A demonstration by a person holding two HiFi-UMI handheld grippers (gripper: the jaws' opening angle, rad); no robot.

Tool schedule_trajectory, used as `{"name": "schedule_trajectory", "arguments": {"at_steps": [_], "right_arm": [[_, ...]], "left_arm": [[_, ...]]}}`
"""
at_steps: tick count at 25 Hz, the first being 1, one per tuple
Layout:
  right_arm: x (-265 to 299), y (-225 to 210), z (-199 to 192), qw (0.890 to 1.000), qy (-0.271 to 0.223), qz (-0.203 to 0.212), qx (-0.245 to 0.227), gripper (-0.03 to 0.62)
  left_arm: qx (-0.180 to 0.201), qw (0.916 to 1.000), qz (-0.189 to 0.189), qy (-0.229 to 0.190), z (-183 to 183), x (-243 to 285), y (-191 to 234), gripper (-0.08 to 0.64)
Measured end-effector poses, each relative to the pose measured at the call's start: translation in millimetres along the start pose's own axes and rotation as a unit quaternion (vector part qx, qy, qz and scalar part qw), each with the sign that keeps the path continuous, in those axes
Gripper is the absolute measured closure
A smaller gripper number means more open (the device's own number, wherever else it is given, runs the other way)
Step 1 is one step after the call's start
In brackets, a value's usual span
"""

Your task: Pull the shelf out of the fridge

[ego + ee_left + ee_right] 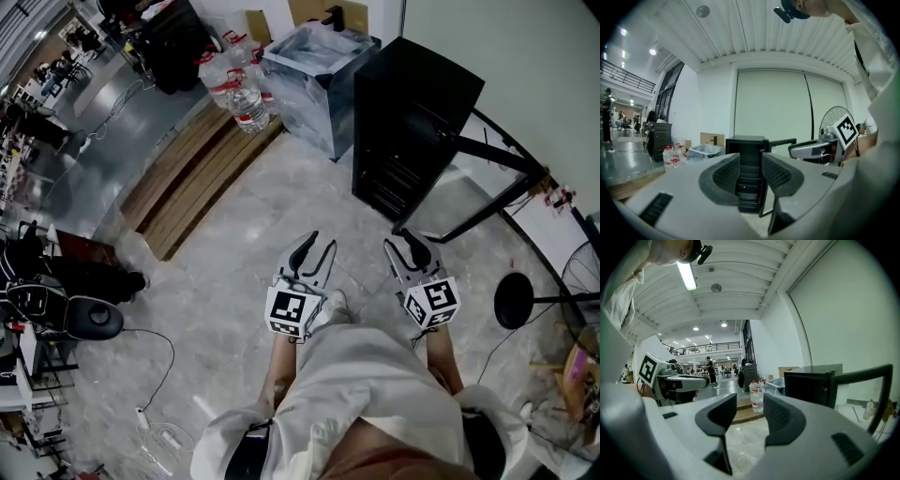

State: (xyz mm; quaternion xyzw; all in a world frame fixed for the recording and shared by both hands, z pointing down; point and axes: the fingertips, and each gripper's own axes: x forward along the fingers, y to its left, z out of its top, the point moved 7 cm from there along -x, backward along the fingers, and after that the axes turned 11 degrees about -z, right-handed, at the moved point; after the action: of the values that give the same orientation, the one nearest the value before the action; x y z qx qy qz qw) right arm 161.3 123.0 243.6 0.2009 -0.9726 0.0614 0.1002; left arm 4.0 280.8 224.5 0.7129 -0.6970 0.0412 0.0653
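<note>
A small black fridge (412, 112) stands on the tiled floor ahead of me, its door (473, 211) swung open to the right. Dark shelves (386, 183) show as horizontal lines inside; the left gripper view looks at them (750, 185) between its jaws. Both grippers hang side by side in front of the person's legs, well short of the fridge. My left gripper (317, 244) (750, 165) has its jaws drawn in to a narrow slit with nothing in it. My right gripper (408, 246) (750, 414) stands a little wider apart and empty.
Water bottles (239, 89) and a clear plastic bin (314, 80) sit left of the fridge, beside a low wooden platform (192, 178). A standing fan's base (514, 300) is at the right. An office chair (70, 314) and floor cables (155, 375) lie to the left.
</note>
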Motion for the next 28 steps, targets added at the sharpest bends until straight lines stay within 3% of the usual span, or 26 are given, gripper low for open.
{"name": "schedule_trajectory", "arguments": {"at_steps": [13,28], "right_arm": [[80.7,11.6,18.0,0.999,-0.001,-0.040,0.001,0.414],[125.4,-12.7,25.6,0.996,-0.008,-0.090,0.010,0.414]], "left_arm": [[0.004,0.9991,-0.043,-0.003,3.7,34.7,90.4,0.408],[0.008,0.9974,-0.068,-0.024,14.9,93.2,142.3,0.410]]}}
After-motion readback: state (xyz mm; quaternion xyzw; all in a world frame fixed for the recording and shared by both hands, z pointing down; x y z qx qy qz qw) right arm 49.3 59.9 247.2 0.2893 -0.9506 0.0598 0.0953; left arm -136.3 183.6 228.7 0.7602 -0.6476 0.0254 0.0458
